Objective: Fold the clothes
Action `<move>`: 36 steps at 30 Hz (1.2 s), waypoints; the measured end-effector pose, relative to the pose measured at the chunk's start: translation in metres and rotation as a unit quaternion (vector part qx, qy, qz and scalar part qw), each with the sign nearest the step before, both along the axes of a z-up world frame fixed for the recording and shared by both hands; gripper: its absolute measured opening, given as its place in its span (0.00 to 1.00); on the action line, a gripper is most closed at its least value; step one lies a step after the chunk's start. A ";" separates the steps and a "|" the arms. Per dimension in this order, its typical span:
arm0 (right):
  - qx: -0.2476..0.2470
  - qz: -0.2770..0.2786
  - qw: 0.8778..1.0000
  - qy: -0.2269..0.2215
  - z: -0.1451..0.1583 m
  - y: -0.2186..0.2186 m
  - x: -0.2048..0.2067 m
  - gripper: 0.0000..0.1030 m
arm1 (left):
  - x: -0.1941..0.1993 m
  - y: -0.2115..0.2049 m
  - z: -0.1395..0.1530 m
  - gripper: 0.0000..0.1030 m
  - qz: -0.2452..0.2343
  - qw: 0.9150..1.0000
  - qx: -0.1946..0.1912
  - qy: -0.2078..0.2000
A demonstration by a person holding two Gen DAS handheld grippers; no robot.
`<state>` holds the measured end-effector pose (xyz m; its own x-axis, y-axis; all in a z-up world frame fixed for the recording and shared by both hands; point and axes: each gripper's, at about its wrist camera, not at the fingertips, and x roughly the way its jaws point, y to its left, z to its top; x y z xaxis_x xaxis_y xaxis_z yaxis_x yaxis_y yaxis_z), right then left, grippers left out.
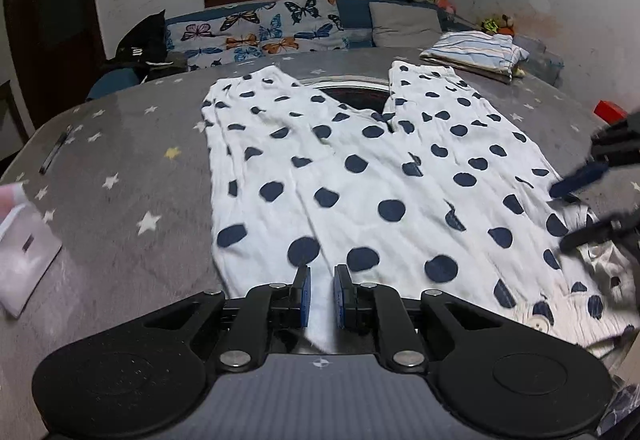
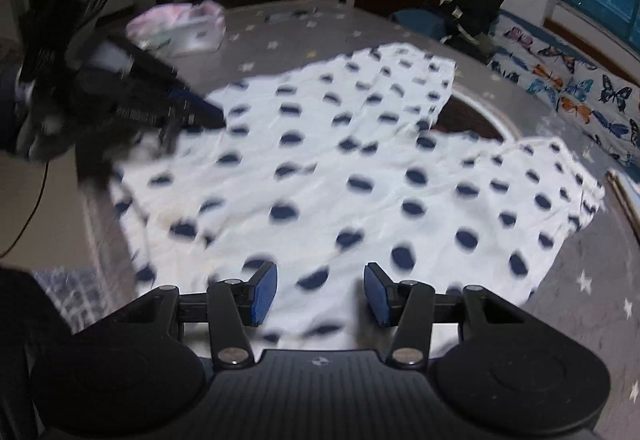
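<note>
We are holding the left gripper low at the near waist edge of the polka-dot trousers, its jaws narrowed to a slim gap with white cloth showing between them; whether it is pinching we cannot tell. The right gripper is hovering wide open and empty at the garment's right edge. Both legs are running away from us across the star-print table, towards a folded striped pile lying far right.

We find no readable text, labels, brands or numbers; the print on the black bag is too small.
</note>
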<state>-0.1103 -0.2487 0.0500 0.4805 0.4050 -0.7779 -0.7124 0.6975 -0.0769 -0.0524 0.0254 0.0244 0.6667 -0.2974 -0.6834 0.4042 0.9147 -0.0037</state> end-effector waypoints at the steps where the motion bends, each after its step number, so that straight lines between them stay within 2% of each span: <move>1: -0.005 0.000 1.000 0.003 -0.002 -0.001 -0.003 0.47 | -0.002 0.001 -0.001 0.13 0.000 1.000 0.001 0.001; 5: 0.000 -0.014 1.000 0.016 -0.005 -0.014 -0.010 0.48 | -0.006 0.005 -0.001 0.13 0.002 1.000 0.004 0.002; 10: 0.017 -0.023 1.000 0.003 0.006 -0.021 -0.009 0.48 | -0.008 0.007 0.000 0.13 0.003 1.000 0.005 0.003; 16: 0.014 -0.037 0.999 0.032 -0.008 -0.028 0.001 0.48 | -0.012 0.009 -0.001 0.13 0.009 1.000 -0.001 0.005; 19: 0.025 -0.038 0.999 0.031 0.000 -0.035 0.004 0.48 | -0.013 0.010 -0.001 0.13 0.011 1.000 -0.002 0.006; 21: 0.041 -0.049 0.998 0.030 0.008 -0.041 0.012 0.48 | -0.012 0.010 0.001 0.14 0.011 1.000 -0.003 0.010; 25: 0.043 -0.077 0.996 -0.004 0.018 -0.049 0.033 0.48 | -0.010 0.009 0.004 0.14 0.009 1.000 -0.002 0.015; 30: 0.044 -0.116 0.992 -0.013 0.008 -0.052 0.073 0.47 | -0.010 0.007 0.013 0.15 0.011 1.000 -0.006 0.010; 31: 0.045 -0.123 0.991 -0.012 0.005 -0.054 0.081 0.46 | -0.010 0.007 0.016 0.17 0.011 1.000 -0.009 0.008; 34: 0.041 -0.144 0.989 -0.002 -0.007 -0.060 0.098 0.45 | -0.012 0.001 0.025 0.40 0.011 1.000 -0.022 0.002; 36: 0.030 -0.162 0.986 0.000 -0.015 -0.067 0.105 0.45 | -0.016 -0.009 0.031 0.40 -0.005 0.999 -0.033 -0.003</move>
<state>-0.0058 -0.3159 0.0351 0.5920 0.2748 -0.7577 -0.4511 0.8920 -0.0289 -0.0679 0.0164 0.0550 0.6673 -0.3485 -0.6583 0.4143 0.9081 -0.0608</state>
